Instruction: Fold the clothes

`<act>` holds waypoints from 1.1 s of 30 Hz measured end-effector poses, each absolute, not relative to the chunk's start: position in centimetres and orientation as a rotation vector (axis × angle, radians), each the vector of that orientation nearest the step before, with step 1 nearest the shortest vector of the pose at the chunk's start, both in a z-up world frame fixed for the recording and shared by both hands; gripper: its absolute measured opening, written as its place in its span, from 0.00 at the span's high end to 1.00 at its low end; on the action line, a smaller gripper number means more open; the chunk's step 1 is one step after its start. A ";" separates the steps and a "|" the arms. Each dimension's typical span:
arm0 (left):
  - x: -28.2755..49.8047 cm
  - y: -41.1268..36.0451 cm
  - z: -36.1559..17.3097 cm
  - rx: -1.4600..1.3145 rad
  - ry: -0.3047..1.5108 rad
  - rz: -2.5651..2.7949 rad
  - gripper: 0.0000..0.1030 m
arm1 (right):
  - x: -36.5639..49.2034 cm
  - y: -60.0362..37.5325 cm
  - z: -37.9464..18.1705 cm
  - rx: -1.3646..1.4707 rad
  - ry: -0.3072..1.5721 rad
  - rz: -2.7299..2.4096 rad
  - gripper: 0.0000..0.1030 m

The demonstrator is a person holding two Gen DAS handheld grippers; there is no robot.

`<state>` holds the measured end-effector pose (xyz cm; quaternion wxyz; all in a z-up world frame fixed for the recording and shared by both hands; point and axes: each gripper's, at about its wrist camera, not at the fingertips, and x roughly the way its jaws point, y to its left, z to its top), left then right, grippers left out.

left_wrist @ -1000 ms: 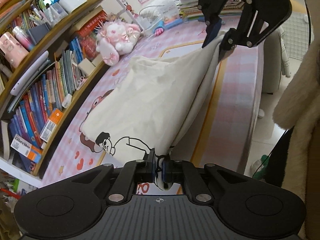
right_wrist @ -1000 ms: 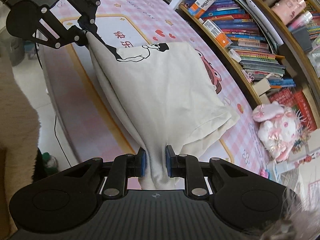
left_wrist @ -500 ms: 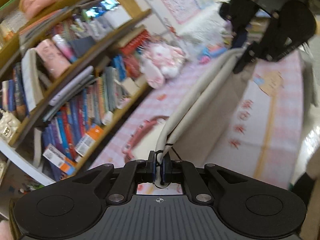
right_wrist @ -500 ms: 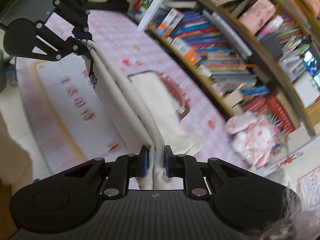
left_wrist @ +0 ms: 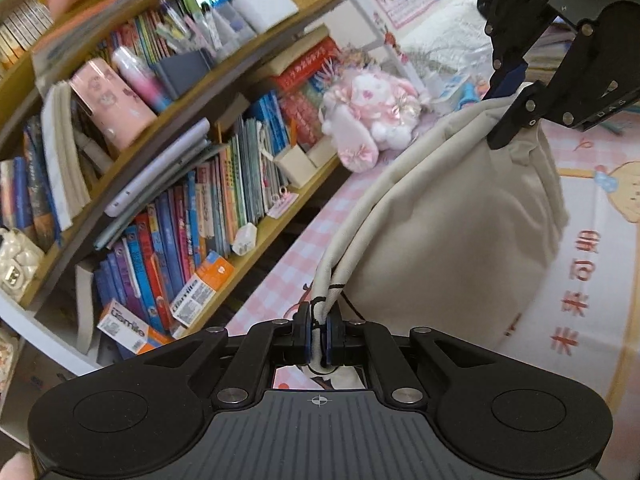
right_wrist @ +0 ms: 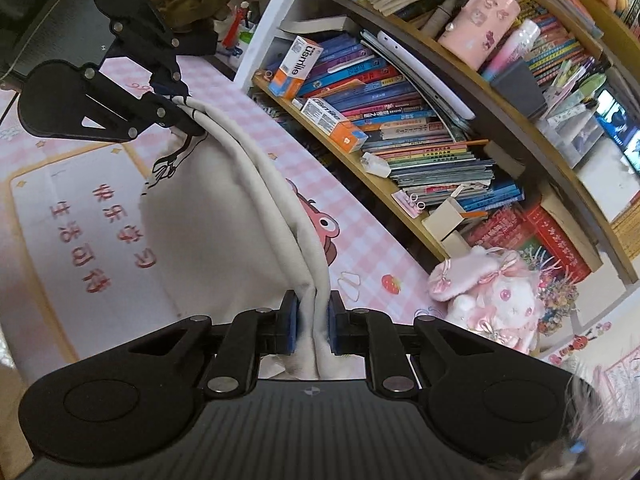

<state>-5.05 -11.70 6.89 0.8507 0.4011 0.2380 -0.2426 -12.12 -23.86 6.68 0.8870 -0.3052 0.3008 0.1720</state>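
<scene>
A cream garment [left_wrist: 460, 216] with a black line drawing hangs doubled over between my two grippers, above the pink checked mat [left_wrist: 592, 280]. My left gripper [left_wrist: 318, 340] is shut on one end of its bunched top edge. In the left wrist view my right gripper [left_wrist: 508, 112] grips the far end at upper right. In the right wrist view my right gripper [right_wrist: 312, 328] is shut on the cream garment [right_wrist: 224, 240], whose edge runs taut up to my left gripper [right_wrist: 188, 120] at upper left. The cloth's lower part sags toward the mat [right_wrist: 80, 220].
A curved wooden bookshelf [left_wrist: 180, 208] packed with books and boxes runs along the far side of the mat, also in the right wrist view [right_wrist: 420, 128]. A pink plush rabbit [left_wrist: 372, 120] sits on the mat by the shelf [right_wrist: 492, 296]. Red characters are printed on the mat.
Both grippers have risen and swung toward the bookshelf, each still holding its end. The garment, earlier draped wide over the mat, now hangs doubled with its top edge stretched between them.
</scene>
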 end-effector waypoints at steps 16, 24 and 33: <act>5.0 -12.0 -0.9 0.932 0.739 -0.381 0.25 | 1.2 -29.1 -0.5 -0.451 0.824 0.463 0.81; 5.5 -5.1 1.8 0.387 0.812 -0.322 0.27 | 2.9 -34.2 -1.7 -0.150 0.811 0.176 0.73; 4.3 -1.0 -1.2 -0.275 0.934 -0.338 0.47 | -3.8 -36.9 -1.1 0.426 0.819 0.218 0.70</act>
